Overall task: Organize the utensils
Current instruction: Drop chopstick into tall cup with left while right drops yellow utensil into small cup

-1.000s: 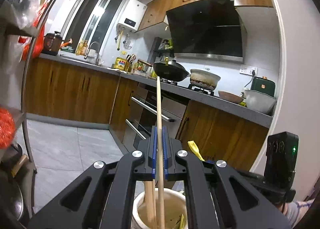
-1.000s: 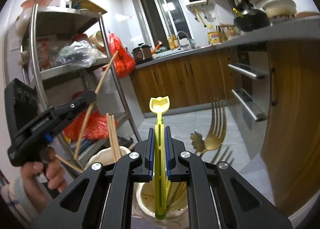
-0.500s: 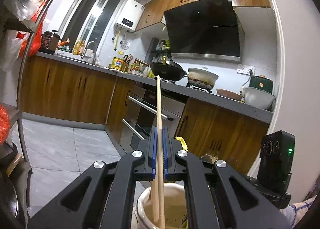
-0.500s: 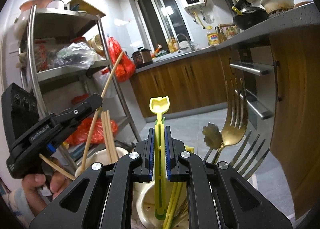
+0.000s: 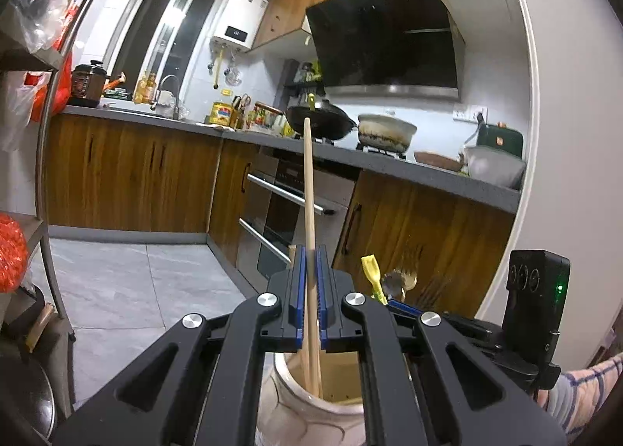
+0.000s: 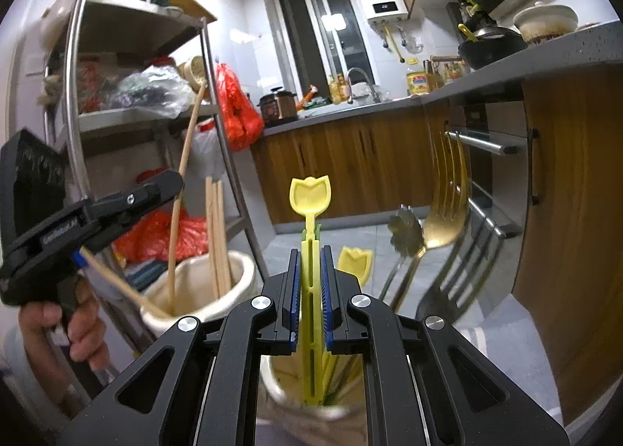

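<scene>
I have a wooden chopstick [image 5: 309, 212] clamped upright in my left gripper [image 5: 309, 302], centre frame, its lower end inside the cream ceramic holder [image 5: 311, 415] at the bottom. My right gripper [image 6: 310, 306] is clamped on a yellow tulip-ended utensil [image 6: 310, 197], its foot in a second cream holder [image 6: 280, 387]. Gold forks [image 6: 447, 212] stand blurred at right.
</scene>
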`<state>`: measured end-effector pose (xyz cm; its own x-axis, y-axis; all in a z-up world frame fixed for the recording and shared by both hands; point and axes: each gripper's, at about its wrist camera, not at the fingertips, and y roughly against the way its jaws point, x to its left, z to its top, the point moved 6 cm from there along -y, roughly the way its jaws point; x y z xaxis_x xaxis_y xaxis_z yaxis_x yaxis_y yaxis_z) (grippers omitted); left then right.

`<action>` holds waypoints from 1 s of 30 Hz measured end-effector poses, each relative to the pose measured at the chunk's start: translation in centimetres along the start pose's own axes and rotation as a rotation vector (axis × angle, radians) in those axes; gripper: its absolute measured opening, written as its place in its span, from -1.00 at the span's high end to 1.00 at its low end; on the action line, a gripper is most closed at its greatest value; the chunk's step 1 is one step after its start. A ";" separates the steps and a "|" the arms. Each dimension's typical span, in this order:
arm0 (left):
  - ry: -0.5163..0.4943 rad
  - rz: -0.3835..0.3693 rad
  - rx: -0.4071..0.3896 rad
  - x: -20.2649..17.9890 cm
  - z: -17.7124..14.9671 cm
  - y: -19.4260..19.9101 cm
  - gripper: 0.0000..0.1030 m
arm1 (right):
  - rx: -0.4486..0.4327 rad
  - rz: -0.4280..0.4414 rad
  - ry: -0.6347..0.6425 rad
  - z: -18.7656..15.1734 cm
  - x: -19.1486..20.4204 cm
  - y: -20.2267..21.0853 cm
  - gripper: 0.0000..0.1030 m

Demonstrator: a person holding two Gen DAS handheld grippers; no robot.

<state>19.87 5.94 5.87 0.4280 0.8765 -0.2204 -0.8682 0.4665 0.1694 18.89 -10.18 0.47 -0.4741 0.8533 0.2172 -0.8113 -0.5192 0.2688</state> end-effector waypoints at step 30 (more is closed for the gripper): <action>-0.095 0.178 0.109 -2.0 -2.5 7.1 0.89 | 0.091 -0.038 0.075 -2.4 0.2 7.4 0.63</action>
<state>12.22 7.22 5.12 0.2968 0.9510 -0.0869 -0.9021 0.3091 0.3011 11.97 -13.75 0.25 -0.4705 0.8720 0.1349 -0.7965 -0.4855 0.3604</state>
